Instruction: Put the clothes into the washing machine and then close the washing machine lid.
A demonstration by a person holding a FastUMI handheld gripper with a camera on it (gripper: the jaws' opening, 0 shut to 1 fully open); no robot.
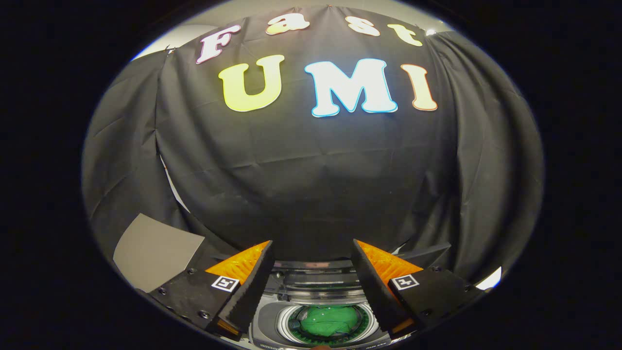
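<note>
The gripper hangs with its fingers spread wide, holding nothing. Below and between them sits a small washing machine, lid raised, with green clothes bundled inside its round drum.

Booth interior. A creased black cloth wall spans the centre of the frame, hung in overlapping panels with vertical folds at left and right. A pale wall or ceiling shows along the upper edge. A flat grey panel sits at lower left. A small bright patch appears at lower right.
</note>
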